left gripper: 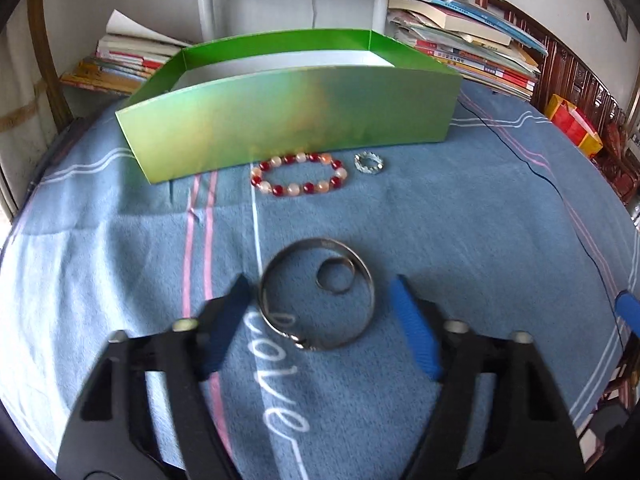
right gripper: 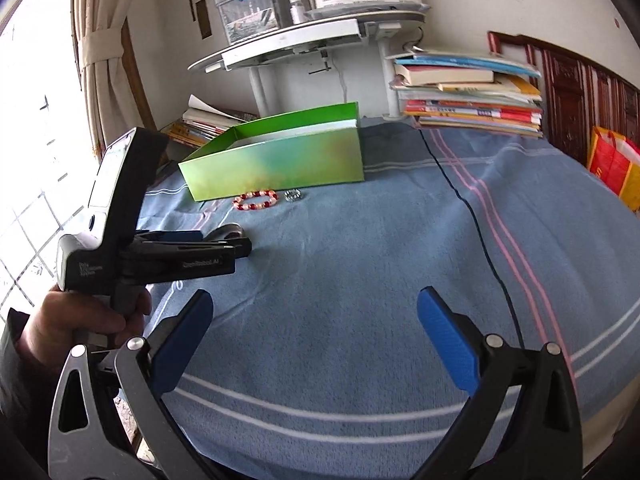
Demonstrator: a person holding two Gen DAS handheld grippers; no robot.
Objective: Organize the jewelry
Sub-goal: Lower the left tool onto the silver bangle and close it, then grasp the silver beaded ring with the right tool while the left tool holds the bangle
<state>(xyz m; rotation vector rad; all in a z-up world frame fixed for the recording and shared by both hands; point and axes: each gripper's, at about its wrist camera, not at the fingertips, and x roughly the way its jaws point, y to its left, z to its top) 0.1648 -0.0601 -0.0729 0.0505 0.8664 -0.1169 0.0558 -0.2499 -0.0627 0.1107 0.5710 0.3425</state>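
Observation:
A large silver bangle (left gripper: 320, 242) lies flat on the blue cloth (left gripper: 460, 240), and a small silver ring (left gripper: 336, 291) lies inside it. My left gripper (left gripper: 320, 284) straddles the bangle. Its left pad is at the bangle's rim and its right pad stands clear, so the jaws are open. Further back, a red and pale bead bracelet (left gripper: 308, 188) and a small crystal ring (left gripper: 357, 164) lie just in front of the open green box (left gripper: 288, 120). In the right wrist view my right gripper (right gripper: 316, 296) hangs open over bare cloth, right of the left gripper (right gripper: 192, 252).
Stacks of books (left gripper: 460, 40) sit behind the box on both sides, under a white shelf stand (right gripper: 304, 40). A thin black cable (right gripper: 472, 216) runs across the cloth on the right. A red and yellow bag (right gripper: 612, 164) stands far right. A person's hand (right gripper: 80, 320) grips the left handle.

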